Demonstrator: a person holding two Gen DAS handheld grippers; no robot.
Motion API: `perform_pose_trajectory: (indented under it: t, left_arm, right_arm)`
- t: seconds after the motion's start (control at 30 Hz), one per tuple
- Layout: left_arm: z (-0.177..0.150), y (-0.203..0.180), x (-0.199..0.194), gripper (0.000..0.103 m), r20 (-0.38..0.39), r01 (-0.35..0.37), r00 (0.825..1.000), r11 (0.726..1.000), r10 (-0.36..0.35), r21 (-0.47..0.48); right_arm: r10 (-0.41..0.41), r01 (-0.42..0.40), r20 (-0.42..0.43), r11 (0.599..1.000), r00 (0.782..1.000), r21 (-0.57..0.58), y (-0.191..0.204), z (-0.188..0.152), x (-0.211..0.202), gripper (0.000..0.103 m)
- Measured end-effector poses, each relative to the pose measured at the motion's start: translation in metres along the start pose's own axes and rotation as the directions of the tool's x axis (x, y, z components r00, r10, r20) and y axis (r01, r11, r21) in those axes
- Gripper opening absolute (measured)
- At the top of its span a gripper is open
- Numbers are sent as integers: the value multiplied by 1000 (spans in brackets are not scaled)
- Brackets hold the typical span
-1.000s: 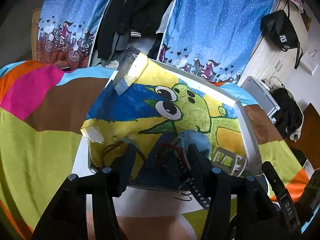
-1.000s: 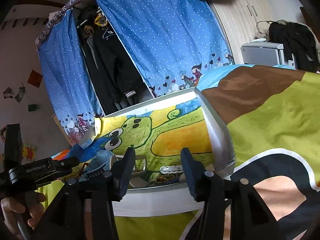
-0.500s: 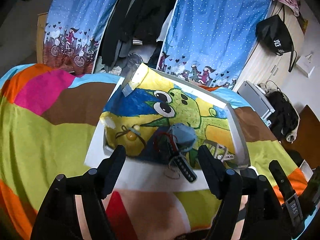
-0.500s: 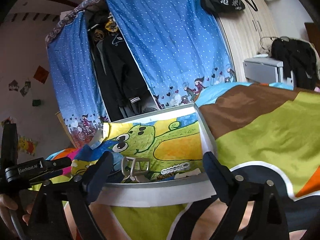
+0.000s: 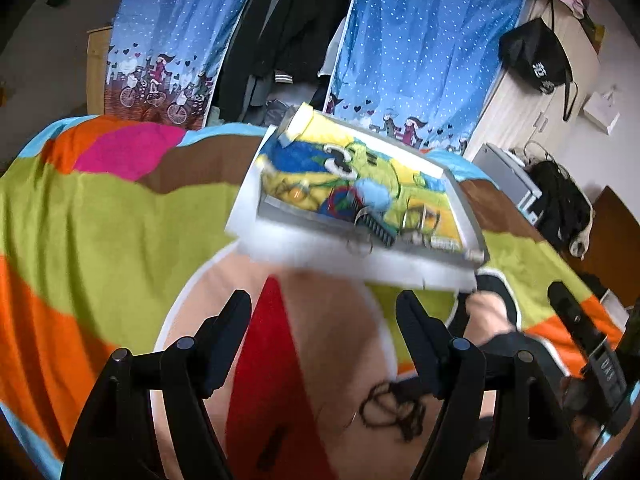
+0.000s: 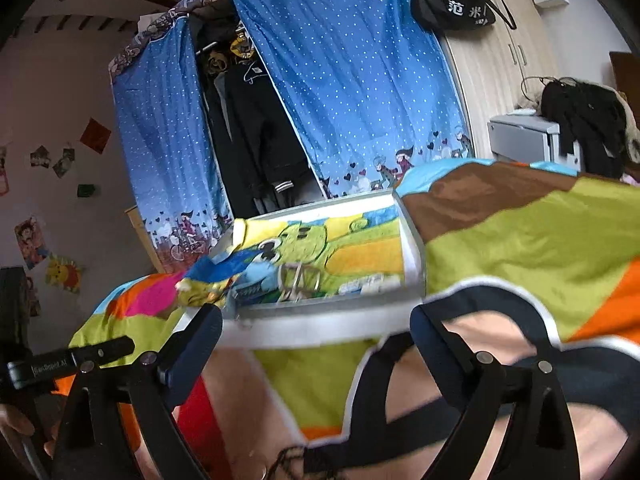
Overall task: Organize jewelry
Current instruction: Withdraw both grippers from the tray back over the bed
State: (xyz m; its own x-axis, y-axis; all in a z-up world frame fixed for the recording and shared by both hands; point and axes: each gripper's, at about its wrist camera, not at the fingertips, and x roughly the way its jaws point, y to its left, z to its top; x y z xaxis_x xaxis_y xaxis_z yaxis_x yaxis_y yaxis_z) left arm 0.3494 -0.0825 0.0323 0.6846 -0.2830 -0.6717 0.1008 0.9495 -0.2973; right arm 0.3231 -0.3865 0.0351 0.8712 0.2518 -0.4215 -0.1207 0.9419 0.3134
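A white tray (image 5: 340, 254) lined with a green cartoon picture lies on a colourful bedspread (image 5: 100, 220). In it are a black toothed strap (image 5: 376, 228), a blue piece (image 5: 374, 194), a silver square bangle (image 5: 420, 220) and a brown cord with a yellow bead (image 5: 294, 192). A dark tangled chain (image 5: 392, 404) rests on the bedspread in front of the tray, close to my left gripper (image 5: 322, 304), which is open and empty. In the right wrist view my right gripper (image 6: 316, 320) is open and empty before the tray (image 6: 320, 328); the chain (image 6: 292, 460) sits at the bottom edge.
Blue dotted curtains (image 5: 420, 48) frame a wardrobe of dark clothes (image 5: 288, 32) behind the bed. A black bag (image 6: 452, 0) hangs on a pale cabinet, beside a grey box (image 6: 520, 136) and dark clothes. A hand (image 6: 16, 424) holds the left gripper's handle.
Both grippers have drawn back from the tray and their jaws have spread wider. The tray now looks smaller and farther off, and the dark chain on the bedspread has come into view.
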Motion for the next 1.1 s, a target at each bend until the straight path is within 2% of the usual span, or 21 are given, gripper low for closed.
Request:
perform_pose_trajectory:
  t: [0.33,0.4,0.6,0.8,0.9,1.1]
  left_arm:
    - [-87,13,-55,69,-6,-18,1000,999,19,49]
    - [-102,15,-62,74,-12,-26,1000,996,28,85]
    - [-143,27,-76,74,-24,-55,998,987,59,152]
    - [-167,46,-78,74,-55,-69,996,989,76,131]
    - [-170,53,-74,74,-79,-90,992,990,99,111]
    - [-175,62,-61,74,-137,-134,980,986,147,99]
  right_arm:
    - [-8,7,-48,1000,999,-10,29,-47,-50,102]
    - [-10,9,-72,1000,997,-21,35,-58,-56,103]
    - [-32,25,-184,999,982,-42,54,-93,-63,103]
    - [-53,52,-303,999,951,-10,53,-113,-53,103]
    - [-94,95,-366,995,926,-16,48,-121,-41,103]
    - [-108,128,-474,992,874,10,36,-134,-19,103]
